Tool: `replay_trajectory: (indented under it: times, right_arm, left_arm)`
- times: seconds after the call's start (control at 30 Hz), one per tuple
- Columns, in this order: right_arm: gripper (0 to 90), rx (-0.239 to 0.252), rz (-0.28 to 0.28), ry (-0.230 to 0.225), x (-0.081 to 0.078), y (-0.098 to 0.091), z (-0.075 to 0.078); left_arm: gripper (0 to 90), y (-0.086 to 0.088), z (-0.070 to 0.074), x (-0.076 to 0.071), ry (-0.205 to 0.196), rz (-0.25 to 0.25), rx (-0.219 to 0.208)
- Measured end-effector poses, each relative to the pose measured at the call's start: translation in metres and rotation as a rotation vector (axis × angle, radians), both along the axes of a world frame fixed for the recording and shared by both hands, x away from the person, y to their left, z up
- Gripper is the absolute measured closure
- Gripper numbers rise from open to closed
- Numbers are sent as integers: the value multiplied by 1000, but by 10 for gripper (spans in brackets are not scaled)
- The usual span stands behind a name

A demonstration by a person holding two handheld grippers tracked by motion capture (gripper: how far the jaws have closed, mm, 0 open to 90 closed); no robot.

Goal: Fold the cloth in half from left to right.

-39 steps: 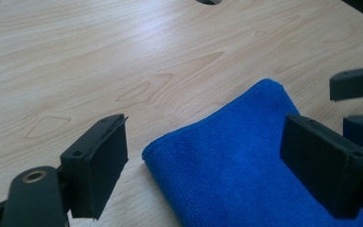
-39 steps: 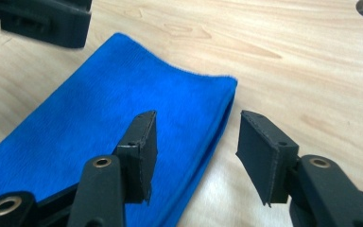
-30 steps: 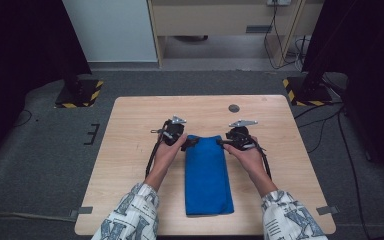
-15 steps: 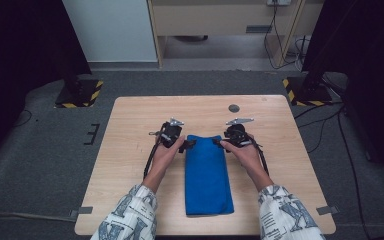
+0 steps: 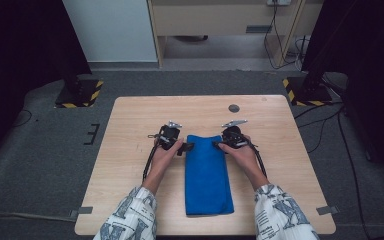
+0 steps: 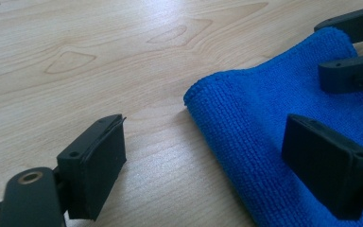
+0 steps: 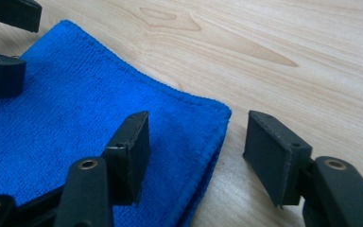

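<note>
Cloth (image 5: 208, 172) | far corners between open left (image 5: 186, 147), right (image 5: 216, 144) hand-held gripper jaws

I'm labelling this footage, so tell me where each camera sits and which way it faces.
High view: above the person's side, looking forward and down on the light wooden table; forearms, left gripper, right gripper.
Left gripper view: rides the left gripper, facing the folded blue microfibre cloth; its open jaws straddle a corner.
Right gripper view: rides the right gripper, jaws open over the opposite corner.
Shared: both gripper views show the cloth and the other gripper's jaws.
</note>
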State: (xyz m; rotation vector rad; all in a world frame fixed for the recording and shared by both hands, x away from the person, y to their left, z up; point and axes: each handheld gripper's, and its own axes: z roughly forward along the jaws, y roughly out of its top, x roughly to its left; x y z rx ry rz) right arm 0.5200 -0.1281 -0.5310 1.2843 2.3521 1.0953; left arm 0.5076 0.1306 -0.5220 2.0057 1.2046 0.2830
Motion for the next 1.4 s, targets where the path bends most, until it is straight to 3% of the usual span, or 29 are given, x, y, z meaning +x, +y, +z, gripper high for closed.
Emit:
replay_trajectory:
  times: [0.23, 0.27, 0.4, 0.57, 0.73, 0.8, 0.93, 1.17, 1.2, 1.4]
  right_arm:
    - [514, -1, 10, -18, 1, -1, -1]
    - [585, 0, 13, -21, 0, -2, -1]
    - [679, -6, 15, -29, 0, -1, -2]
    - [730, 1, 11, -27, 1, -2, -2]
    - [695, 21, -5, -23, 2, -1, -3]
    - [742, 10, -7, -31, 2, 0, -3]
    - [831, 36, -13, -13, 2, -1, -3]
    - [863, 37, -8, -17, 1, 0, -3]
    - [868, 36, -7, -17, 1, 0, -3]
    - [875, 51, -9, -25, -2, 0, 0]
  left_arm:
    - [145, 3, 4, 0, -5, 6, -19]
    - [152, 3, 6, -2, -15, -2, -29]
    - [170, 0, 10, -3, -27, -15, -27]
    - [189, -2, 6, -1, -28, -12, -23]
    - [201, -4, 3, 3, -27, -6, -16]
    - [226, -6, 1, 5, -26, -4, -8]
    - [294, -11, -3, 10, -23, 4, 32]
    - [431, -11, -7, 13, -26, 25, 51]
    - [459, -11, -7, 14, -45, 19, 68]
    - [680, -13, -7, 12, -32, 0, 45]
